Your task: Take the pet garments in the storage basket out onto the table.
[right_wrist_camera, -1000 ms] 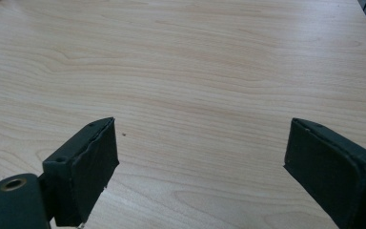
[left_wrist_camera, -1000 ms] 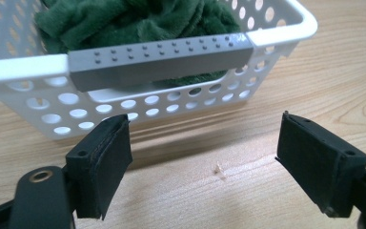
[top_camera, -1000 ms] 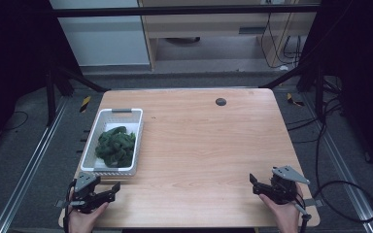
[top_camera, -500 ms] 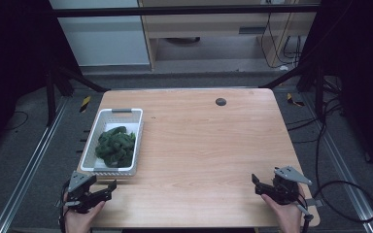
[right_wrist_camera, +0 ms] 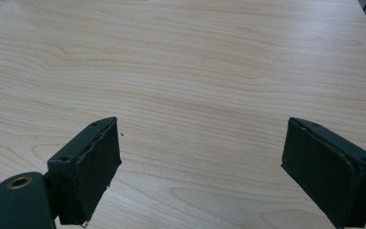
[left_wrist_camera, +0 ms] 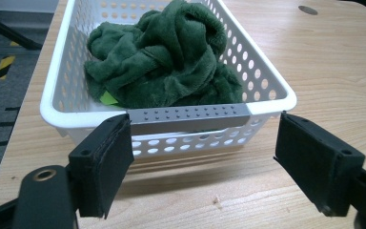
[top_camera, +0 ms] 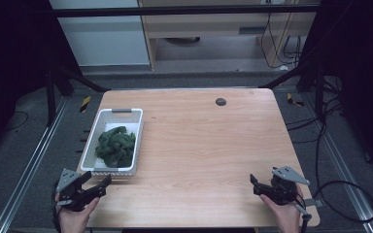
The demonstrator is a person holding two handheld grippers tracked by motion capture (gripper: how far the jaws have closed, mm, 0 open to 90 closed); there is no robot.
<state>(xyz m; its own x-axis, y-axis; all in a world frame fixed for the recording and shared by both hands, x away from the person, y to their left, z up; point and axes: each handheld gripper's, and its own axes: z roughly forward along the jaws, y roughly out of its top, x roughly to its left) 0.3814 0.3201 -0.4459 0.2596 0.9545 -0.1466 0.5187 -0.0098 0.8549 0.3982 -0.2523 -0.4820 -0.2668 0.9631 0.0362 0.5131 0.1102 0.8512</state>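
A white perforated basket [top_camera: 88, 145] stands on the left part of the wooden table [top_camera: 209, 145] and holds a crumpled dark green cloth [top_camera: 115, 144]. My left gripper [top_camera: 97, 178] hovers open at the table's front left corner, just short of the basket's near end. In the left gripper view, the basket's rim [left_wrist_camera: 52, 95] and the cloth [left_wrist_camera: 167, 57] lie straight ahead of the left gripper [left_wrist_camera: 202, 129], with nothing between its jaws. At the front right my right gripper [top_camera: 255, 185] is open over bare wood [right_wrist_camera: 195, 57], its jaws wide apart [right_wrist_camera: 202, 126].
A small black round disc [top_camera: 220, 102] sits in the tabletop near the far edge. Dark floor, metal rails and cables surround the table, with cabinets beyond the far side.
My left gripper has drifted slightly left toward the table's corner. The right gripper has barely moved. Basket and cloth are unchanged.
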